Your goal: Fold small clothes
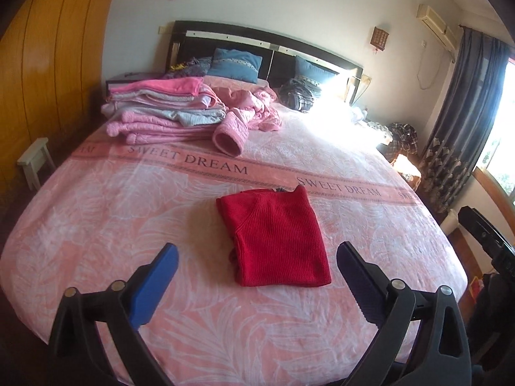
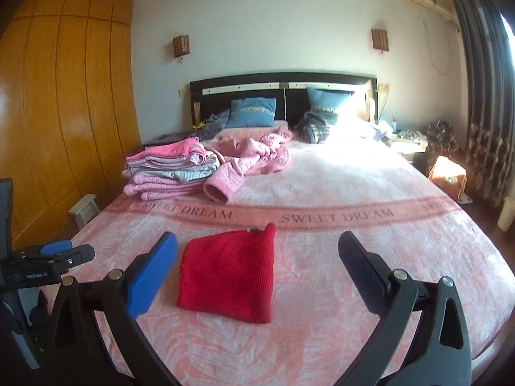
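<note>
- Readable text first: the pink bedspread (image 1: pixel 96 225) has a darker band across it that says "SWEET DREAM" twice, plus a cut-off bit at each end. In the right wrist view, the black rig at 9 o'clock reads "GenRobot.AI".
- It's a bedroom. Big bed, dark headboard (image 2: pixel 283 83) at 12 o'clock, two blue pillows (image 1: pixel 236 64) against it, two small wall lamps (image 2: pixel 181 46) above.
- Orange wooden wardrobe (image 2: pixel 64 103) fills the 9 to 10 o'clock side, with a little white stool (image 1: pixel 33 160) on the floor by it. Dark curtains (image 1: pixel 463 109) and an air conditioner (image 1: pixel 436 25) sit around 2 o'clock, with sun blowing out the far right corner of the bed.
- Stack of folded pink and grey clothes (image 1: pixel 161 109) at 11 o'clock, and a crumpled pink jacket (image 1: pixel 248 109) just beside it.
- The red sweater (image 1: pixel 276 241) is folded into a neat square, lying flat mid-bed just below the text band.
- Left hand-held gripper (image 1: pixel 257 254): jaws spread wide, nothing in them, hovering on either side of the sweater's near edge without touching it.
- Right hand-held gripper (image 2: pixel 257 247): same deal, wide apart and empty, with the sweater sitting between the fingers but toward the blue one (image 2: pixel 151 276).
</note>
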Demonstrator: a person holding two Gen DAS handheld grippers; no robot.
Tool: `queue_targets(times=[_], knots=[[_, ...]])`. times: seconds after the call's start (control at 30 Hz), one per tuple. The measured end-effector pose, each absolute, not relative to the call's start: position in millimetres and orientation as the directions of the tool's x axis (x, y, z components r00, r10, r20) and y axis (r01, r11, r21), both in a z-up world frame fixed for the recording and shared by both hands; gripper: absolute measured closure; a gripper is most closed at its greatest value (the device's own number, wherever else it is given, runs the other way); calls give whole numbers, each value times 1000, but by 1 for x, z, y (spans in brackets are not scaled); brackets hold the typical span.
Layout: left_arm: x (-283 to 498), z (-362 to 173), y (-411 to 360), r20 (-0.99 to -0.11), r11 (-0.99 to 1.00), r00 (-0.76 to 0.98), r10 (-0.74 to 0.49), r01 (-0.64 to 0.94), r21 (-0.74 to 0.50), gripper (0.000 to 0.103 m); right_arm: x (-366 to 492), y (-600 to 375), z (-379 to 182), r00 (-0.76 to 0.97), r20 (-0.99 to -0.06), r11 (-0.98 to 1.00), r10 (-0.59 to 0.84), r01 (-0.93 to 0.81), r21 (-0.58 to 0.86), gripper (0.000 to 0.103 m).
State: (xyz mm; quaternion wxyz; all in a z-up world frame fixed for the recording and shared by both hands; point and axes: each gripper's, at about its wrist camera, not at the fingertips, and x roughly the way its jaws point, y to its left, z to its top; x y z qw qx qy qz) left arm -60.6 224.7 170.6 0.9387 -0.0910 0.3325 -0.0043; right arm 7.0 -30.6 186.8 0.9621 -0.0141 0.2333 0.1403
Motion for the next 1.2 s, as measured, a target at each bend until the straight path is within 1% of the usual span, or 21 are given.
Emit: queue_targets(times=[0.1,0.2,0.3,0.43,0.5,0.63,0.83,1.0,1.2], knots=[[-73,175,219,-606,988,794,-52,-48,-147,4,0,-25,182,830,-497,960,251,-279,19,3],[-84,174,214,-592,991,805,-30,-53,-121,4,-4,-27,172,803,-529,957,274,-281,70,3],[-93,167,213,-589,988,808,-29,-65,-138,4,-5,-25,159,769,-569,952,292,-289,98,3],[-96,147,218,-628,975,776,-50,-98,-198,4,-7,-21,146,745,-608,952,276,-297,69,3],[-95,138,220,-647,976,762,-24,-123,-181,4,-9,-19,139,737,-622,955,263,-292,57,3],[-95,129,222,-661,979,750,17,-146,-140,4,-10,-17,119,681,-677,947,280,-310,81,3],[-98,108,216,-699,978,715,22,-160,-133,4,-14,-10,92,629,-729,945,269,-317,75,3],[-103,86,205,-738,982,675,14,-149,-117,4,-21,-2,82,606,-746,938,277,-338,74,3],[-107,75,200,-748,990,662,40,-127,-59,4,-26,3,69,578,-773,939,262,-339,64,4]])
